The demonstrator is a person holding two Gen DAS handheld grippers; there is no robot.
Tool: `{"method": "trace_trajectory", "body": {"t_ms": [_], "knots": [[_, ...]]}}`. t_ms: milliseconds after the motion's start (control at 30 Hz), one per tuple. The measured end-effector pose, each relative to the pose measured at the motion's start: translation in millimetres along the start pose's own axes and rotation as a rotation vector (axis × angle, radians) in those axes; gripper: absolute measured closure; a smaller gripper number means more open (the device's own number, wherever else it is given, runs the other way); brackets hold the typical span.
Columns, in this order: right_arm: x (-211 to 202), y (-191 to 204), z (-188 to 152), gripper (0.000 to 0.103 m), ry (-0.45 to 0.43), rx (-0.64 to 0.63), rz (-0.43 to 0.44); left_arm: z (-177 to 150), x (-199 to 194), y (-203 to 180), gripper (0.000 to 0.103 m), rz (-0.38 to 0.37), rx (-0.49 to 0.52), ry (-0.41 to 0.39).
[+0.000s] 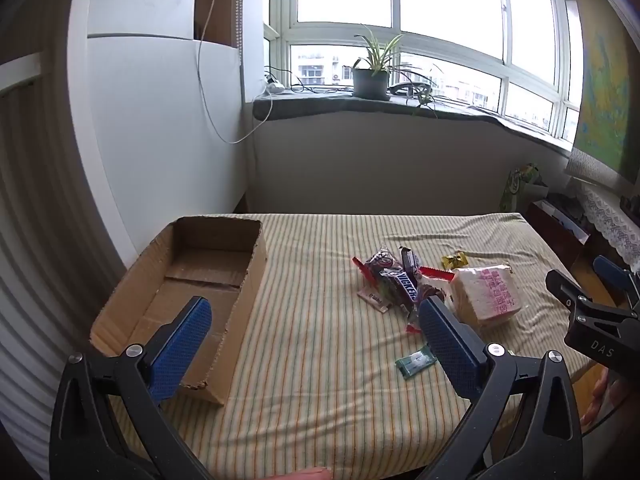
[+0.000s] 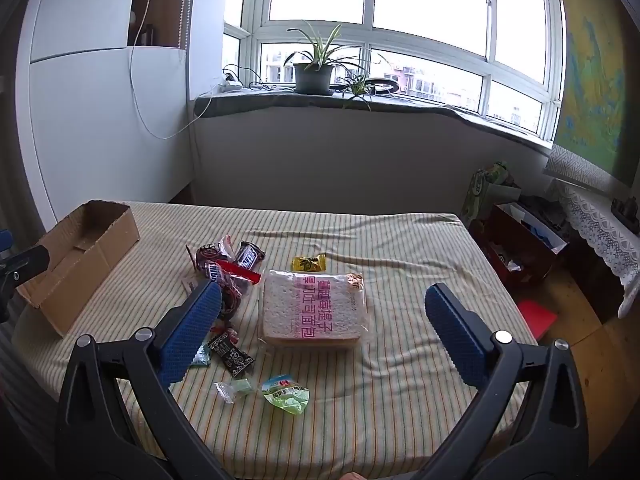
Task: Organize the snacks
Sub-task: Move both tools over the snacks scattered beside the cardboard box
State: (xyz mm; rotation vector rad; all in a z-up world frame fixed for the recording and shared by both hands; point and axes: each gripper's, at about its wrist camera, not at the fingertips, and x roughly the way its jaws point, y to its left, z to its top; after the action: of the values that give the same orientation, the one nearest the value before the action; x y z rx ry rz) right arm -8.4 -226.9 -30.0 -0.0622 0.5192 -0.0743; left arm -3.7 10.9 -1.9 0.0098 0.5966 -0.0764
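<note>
The left gripper [image 1: 316, 332] and the right gripper [image 2: 324, 328] both hang wide open, holding nothing, above the bed [image 2: 400, 240]. The snacks [image 2: 228, 272] and bread pack [image 2: 314, 306] lie mid-bed; the cardboard box [image 1: 192, 280] sits at its left edge.

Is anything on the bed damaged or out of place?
Yes. The cardboard box has ragged, torn edges and holds no snacks. The snacks lie loose on the striped sheet: a jumbled pile of wrappers beside the bread pack, with small candies scattered nearer the camera.
</note>
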Motion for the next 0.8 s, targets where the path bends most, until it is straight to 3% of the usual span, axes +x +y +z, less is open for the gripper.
{"method": "trace_trajectory", "body": {"t_ms": [533,700,800], "knots": [[-5,-5,1,0.0,-0.004,0.017,0.003,-2,-3,-5,0.0,-0.019,0.001,0.014],[-3,-2,-5,0.0,0.019,-0.002,-0.011,-10,6,-9,0.0,-0.055,0.005,0.095],[0,-2,-8,0.0,0.028,-0.003,-0.015,-18,15,-7,0.0,-0.114,-0.032,0.168]]}}
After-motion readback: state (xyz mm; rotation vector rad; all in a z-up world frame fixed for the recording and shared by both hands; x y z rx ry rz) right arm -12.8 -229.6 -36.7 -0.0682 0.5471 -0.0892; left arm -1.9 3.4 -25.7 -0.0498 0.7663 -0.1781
